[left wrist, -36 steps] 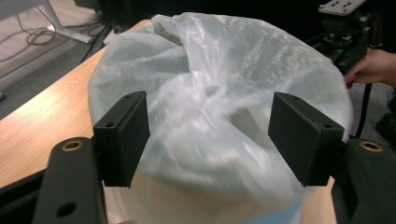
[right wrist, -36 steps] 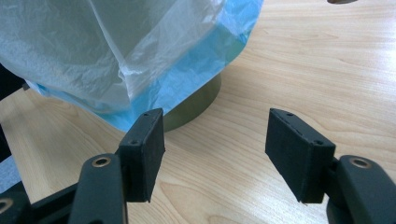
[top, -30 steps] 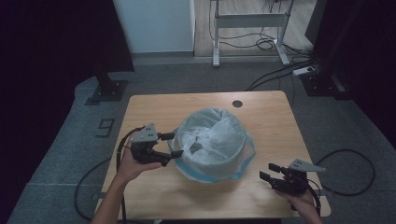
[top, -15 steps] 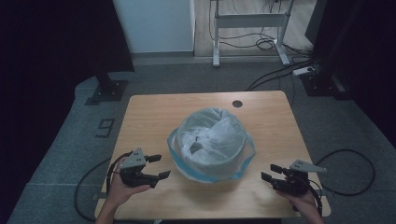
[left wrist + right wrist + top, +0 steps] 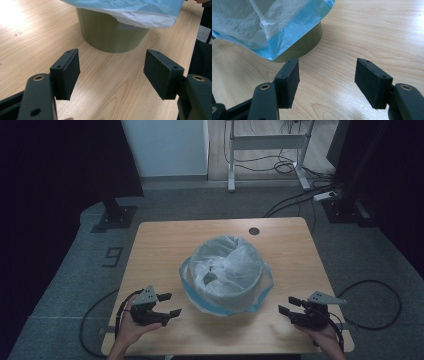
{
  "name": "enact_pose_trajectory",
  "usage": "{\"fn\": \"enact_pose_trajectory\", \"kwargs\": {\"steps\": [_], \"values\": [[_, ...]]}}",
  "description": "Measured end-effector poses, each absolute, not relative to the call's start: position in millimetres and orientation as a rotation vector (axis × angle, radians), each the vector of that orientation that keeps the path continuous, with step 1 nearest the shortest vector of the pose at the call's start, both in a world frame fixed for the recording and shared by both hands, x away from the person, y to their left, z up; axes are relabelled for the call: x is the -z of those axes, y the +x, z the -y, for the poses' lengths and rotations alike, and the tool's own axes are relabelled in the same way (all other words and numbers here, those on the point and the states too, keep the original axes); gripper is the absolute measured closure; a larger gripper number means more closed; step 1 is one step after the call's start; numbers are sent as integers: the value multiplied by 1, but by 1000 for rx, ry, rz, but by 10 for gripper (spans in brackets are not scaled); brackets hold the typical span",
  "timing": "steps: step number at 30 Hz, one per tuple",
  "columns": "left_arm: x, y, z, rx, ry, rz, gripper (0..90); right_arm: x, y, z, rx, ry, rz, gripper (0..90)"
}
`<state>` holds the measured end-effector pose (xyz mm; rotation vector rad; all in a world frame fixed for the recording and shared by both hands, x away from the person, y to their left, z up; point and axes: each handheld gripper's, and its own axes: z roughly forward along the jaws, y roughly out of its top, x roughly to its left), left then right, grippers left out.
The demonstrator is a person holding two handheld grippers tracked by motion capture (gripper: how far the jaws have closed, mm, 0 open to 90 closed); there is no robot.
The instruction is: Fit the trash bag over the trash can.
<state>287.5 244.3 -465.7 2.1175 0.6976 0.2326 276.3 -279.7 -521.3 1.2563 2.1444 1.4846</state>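
left gripper (image 5: 169,304): black body, grey three-cornered plate on top, black cable looping off behind it
right gripper (image 5: 289,305): black, same grey plate, black cable trailing away
fingers (image 5: 68,72): 2 per gripper, flat rectangular black pads with small screw holes along the edge
finger arms: matte black, each with 1 brass-coloured rivet
forearms: bare, no sleeves visible

The table (image 5: 160,245) is pale wood with a fine grain and a smooth, faintly shiny finish. The bin (image 5: 112,32) has a matt olive wall, and the bag (image 5: 227,270) lining it is thin, crinkled, see-through plastic with a blue tint at its folded edge. The left gripper (image 5: 112,72) and right gripper (image 5: 327,80) are matt black, with dull, slightly rough-looking pads (image 5: 71,72).
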Motion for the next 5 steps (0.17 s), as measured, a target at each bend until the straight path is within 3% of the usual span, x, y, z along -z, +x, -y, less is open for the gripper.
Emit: {"fn": "enact_pose_trajectory", "kwargs": {"steps": [5], "values": [[471, 292, -239, -244, 2140, -712, 285, 522, 277, 280, -1472, 1253, -2149, 356]]}}
